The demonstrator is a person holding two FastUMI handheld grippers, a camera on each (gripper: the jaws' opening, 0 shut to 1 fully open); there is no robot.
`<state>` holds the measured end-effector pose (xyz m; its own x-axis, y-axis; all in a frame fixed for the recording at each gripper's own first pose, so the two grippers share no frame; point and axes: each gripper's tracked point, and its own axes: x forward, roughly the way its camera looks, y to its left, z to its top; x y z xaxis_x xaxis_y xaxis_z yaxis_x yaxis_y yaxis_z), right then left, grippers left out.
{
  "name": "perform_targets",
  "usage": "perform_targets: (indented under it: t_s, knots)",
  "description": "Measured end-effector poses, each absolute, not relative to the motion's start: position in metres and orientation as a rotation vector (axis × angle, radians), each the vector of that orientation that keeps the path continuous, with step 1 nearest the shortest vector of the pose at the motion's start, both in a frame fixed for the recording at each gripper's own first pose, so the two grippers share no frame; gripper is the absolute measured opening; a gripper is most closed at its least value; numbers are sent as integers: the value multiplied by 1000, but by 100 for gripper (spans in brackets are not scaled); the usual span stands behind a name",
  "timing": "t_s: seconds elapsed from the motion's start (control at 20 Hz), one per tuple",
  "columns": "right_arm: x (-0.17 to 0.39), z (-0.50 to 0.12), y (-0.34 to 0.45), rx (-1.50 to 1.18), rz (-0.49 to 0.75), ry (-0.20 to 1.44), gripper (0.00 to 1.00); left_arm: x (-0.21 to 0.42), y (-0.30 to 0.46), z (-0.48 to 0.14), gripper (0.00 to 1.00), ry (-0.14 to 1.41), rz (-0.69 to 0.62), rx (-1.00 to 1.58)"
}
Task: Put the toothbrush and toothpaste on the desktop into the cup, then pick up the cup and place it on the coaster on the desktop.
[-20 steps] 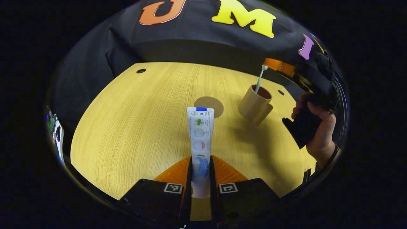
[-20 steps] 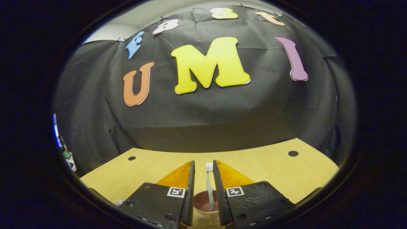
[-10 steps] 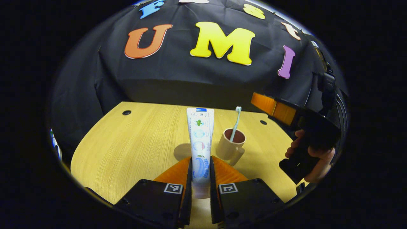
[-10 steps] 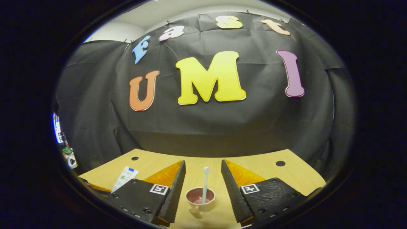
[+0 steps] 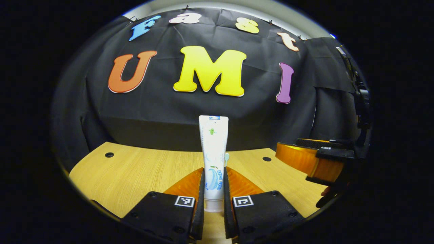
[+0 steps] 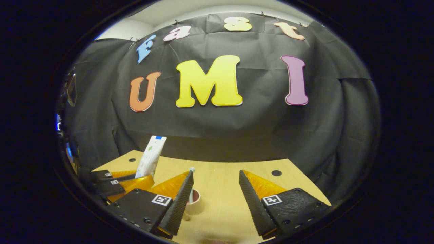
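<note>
My left gripper (image 5: 214, 171) is shut on the lower part of a white toothpaste tube (image 5: 213, 149), which stands upright above the wooden desktop (image 5: 142, 169). A toothbrush head (image 5: 226, 156) peeks out just right of the tube. In the right gripper view, my right gripper (image 6: 216, 173) is open and holds nothing. The beige cup (image 6: 195, 204) sits behind its left finger (image 6: 178, 200), with the toothbrush (image 6: 192, 169) standing in it. The toothpaste (image 6: 151, 160) and left gripper (image 6: 142, 178) are to the cup's left. The right gripper (image 5: 288, 156) shows at the right of the left gripper view.
The desktop (image 6: 220, 203) has small dark holes near its back corners (image 5: 109, 155) (image 6: 276, 173). The black cloth wall stands close behind the table's far edge. Bare wood lies to the right of the cup in the right gripper view.
The right gripper opened, left the toothbrush standing in the cup and drew back to the right. The left gripper tilted up with the toothpaste and came closer to the cup.
</note>
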<state>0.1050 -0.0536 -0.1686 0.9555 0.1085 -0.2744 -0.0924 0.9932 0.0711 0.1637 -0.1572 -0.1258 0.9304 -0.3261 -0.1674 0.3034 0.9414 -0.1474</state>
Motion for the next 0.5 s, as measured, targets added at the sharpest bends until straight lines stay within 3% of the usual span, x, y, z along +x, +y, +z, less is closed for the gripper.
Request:
perform_targets:
  t_s: [0.5]
  knots:
    - [88,-207,-86,34,59,381,88,212,-185,-127,28,40,-332,-118]
